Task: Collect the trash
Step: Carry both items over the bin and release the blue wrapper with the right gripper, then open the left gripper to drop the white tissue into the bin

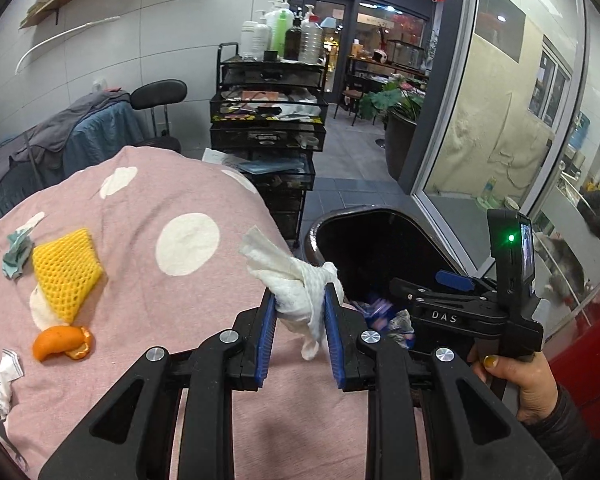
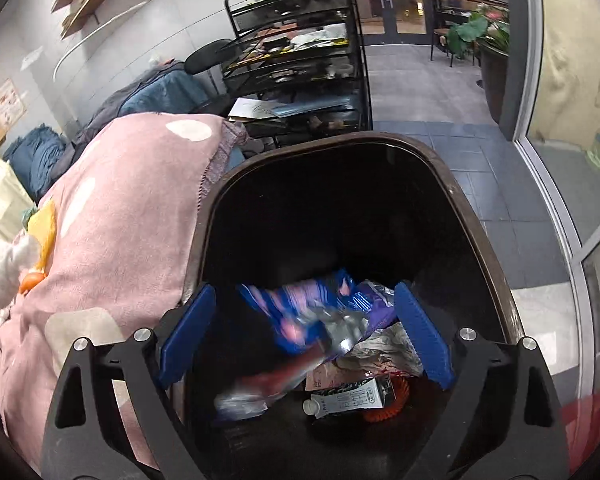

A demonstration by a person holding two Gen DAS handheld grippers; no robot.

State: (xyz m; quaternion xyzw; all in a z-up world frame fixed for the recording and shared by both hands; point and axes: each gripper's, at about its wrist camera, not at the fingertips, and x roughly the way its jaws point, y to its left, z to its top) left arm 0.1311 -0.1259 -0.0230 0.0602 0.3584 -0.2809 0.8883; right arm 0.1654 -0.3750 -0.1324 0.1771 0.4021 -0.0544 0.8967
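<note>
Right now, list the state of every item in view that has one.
left gripper: shut on white tissue
right gripper: open, empty, over the bin
trash bin: lidless, part filled
blue wrapper: blurred, inside bin
orange peel: lying on pink blanket
yellow foam net: lying on blanket

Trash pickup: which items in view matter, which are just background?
Job: white tissue in left gripper, yellow foam net, orange peel, crumpled paper, bin, blue wrapper beneath open right gripper.
Background: black cart, bottles, plant.
</note>
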